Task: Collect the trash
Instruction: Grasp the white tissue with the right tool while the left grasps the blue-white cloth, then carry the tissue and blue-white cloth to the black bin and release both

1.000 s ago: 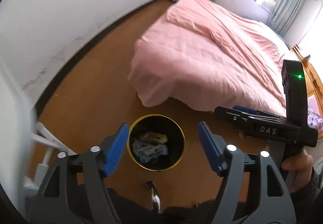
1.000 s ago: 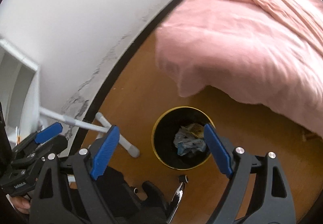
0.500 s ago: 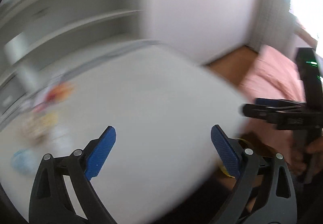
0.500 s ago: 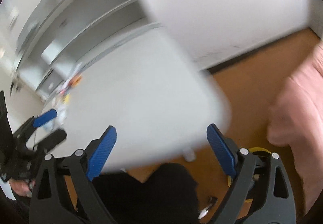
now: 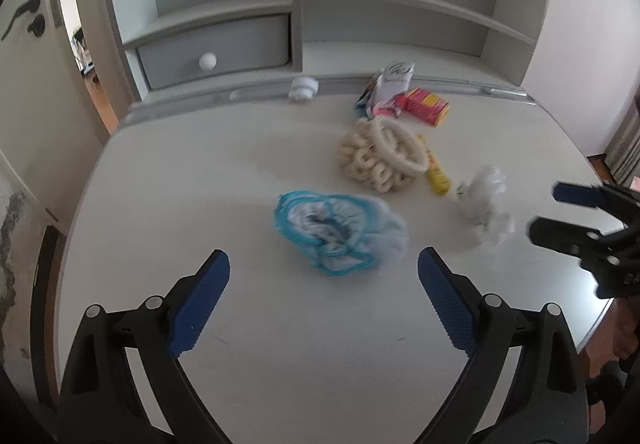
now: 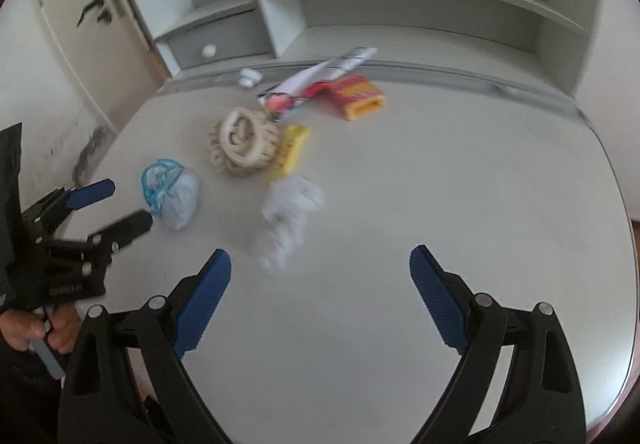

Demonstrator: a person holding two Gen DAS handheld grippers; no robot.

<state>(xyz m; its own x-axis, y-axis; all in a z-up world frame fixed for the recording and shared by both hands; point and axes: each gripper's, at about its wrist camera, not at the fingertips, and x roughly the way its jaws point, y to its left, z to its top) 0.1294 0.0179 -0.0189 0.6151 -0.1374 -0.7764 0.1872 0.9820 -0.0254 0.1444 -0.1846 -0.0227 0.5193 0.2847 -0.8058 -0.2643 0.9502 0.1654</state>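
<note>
Both grippers have swung from the floor bin to the white desk (image 5: 160,179). My left gripper (image 5: 323,286) tilts down, jaws wide and empty, just short of a blue-rimmed plastic cover (image 5: 338,230) mid-desk. My right gripper (image 6: 320,280), equally wide and empty, angles toward crumpled white paper (image 6: 290,213) nearer the desk's right edge.

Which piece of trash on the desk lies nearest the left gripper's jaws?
The blue-rimmed crumpled cap, just ahead of the left gripper; the white tissue wad lies farther right.
</note>
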